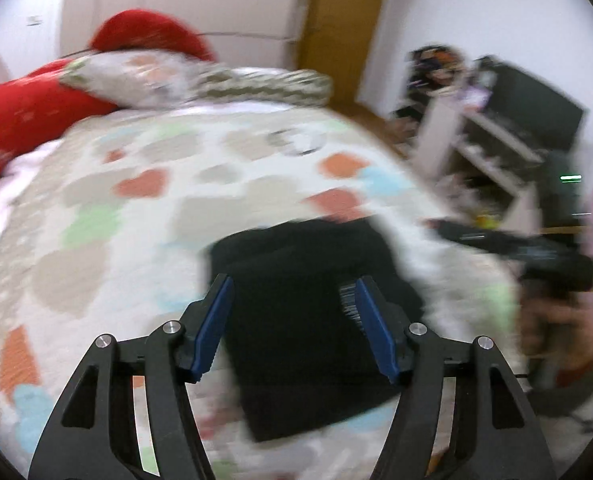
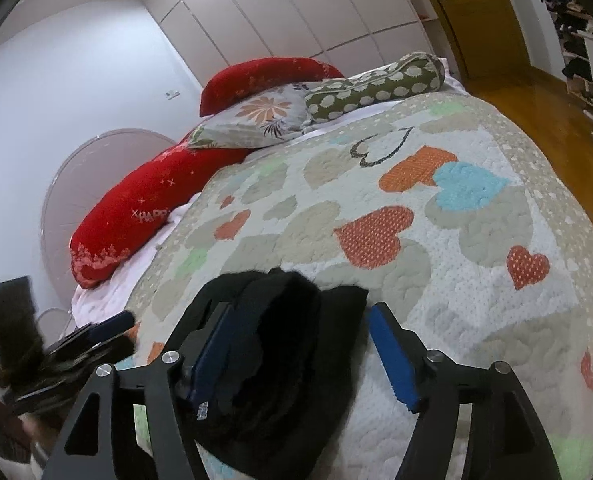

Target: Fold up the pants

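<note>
Heart-patterned quilt (image 2: 476,216) covers the bed; folded black pants (image 1: 312,320) lie near. Left gripper (image 1: 292,300) and right gripper (image 2: 300,328) both gape wide, holding nothing.

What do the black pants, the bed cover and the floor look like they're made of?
Pants: soft matte black fabric, perhaps fleece or knit; the edges look fuzzy and it slumps in thick folds. Bed cover: quilted cloth, likely cotton, with puffy stitched hearts. Floor: glossy orange-brown boards, probably varnished wood or laminate, catching reflections.
</note>
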`<state>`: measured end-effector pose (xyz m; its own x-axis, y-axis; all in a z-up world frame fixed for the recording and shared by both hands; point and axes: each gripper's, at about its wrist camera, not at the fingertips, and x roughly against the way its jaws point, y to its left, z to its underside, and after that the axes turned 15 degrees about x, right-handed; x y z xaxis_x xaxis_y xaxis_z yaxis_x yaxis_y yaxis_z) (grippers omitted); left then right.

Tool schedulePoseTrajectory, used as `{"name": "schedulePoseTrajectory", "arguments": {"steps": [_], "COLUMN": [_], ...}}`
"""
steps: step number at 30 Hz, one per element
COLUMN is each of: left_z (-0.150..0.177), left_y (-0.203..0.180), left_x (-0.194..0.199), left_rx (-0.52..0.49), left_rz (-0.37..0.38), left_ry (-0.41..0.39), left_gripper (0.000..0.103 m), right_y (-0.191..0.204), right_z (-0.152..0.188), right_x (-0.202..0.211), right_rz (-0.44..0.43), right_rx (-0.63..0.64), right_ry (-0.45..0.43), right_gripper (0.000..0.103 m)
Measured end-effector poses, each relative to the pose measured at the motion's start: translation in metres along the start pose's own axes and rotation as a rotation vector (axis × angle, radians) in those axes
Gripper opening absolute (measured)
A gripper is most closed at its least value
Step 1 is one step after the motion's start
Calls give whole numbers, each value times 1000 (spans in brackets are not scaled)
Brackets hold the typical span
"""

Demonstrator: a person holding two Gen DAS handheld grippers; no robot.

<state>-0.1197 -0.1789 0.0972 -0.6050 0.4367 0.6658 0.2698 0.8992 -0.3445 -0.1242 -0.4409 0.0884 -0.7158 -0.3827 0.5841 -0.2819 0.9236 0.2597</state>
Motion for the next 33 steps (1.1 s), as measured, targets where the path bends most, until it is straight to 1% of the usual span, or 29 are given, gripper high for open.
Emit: {"name": "schedulePoseTrajectory", "arguments": {"steps": [1,3,5,10,11,12,13,14,15,18,20,22,24,26,27,28,30,32,33], "left_z": [2,6,8,11,12,11,12,12,12,10,8,9,14,21,23,24,21,18,16], "left_y": [10,23,31,30,30,32,31,30,27,17,10,3,-1,0,2,3,3,2,1], "left_x": [-6,-15,-24,-37,-40,-43,-44,-45,-45,-35,-32,-38,-53,-68,-73,-73,-68,-65,-64], "left_rx": [13,50,73,77,88,95,99,96,84,52,48,30,20,25,35,45,47,37,37], "left_rz": [-28,-41,-40,-28,-20,-16,-16,-19,-27,-19,-4,-16,-79,-92,-98,-97,-98,-124,-135], "left_ry": [8,32,49,68,75,84,95,98,98,67,52,60,87,127,141,138,131,116,109], "left_gripper": [63,63,63,63,63,63,63,63,63,63,63,63,63,63,64,64,64,64,64], "right_y": [3,8,15,24,25,28,32,36,43,55,57,53,43,32,27,24,24,29,32], "right_z": [3,7,10,18,20,24,25,25,23,14,12,19,33,44,45,43,35,22,16], "right_x": [-1,-7,-14,-48,-57,-65,-69,-68,-62,-36,-22,-18,-29,-38,-36,-31,-18,-4,3], "right_rz": [-4,-12,-27,-81,-89,-97,-114,-116,-116,-92,-63,-14,20,57,64,68,86,147,150], "right_rx": [5,20,34,44,47,46,55,72,103,179,206,218,193,154,132,116,133,172,183], "right_ry": [10,39,62,112,127,141,143,132,111,77,78,110,177,207,205,197,169,134,103], "right_gripper": [68,69,69,68,66,43,30,26,18,17,17,17,18,25,36,44,45,45,45]}}
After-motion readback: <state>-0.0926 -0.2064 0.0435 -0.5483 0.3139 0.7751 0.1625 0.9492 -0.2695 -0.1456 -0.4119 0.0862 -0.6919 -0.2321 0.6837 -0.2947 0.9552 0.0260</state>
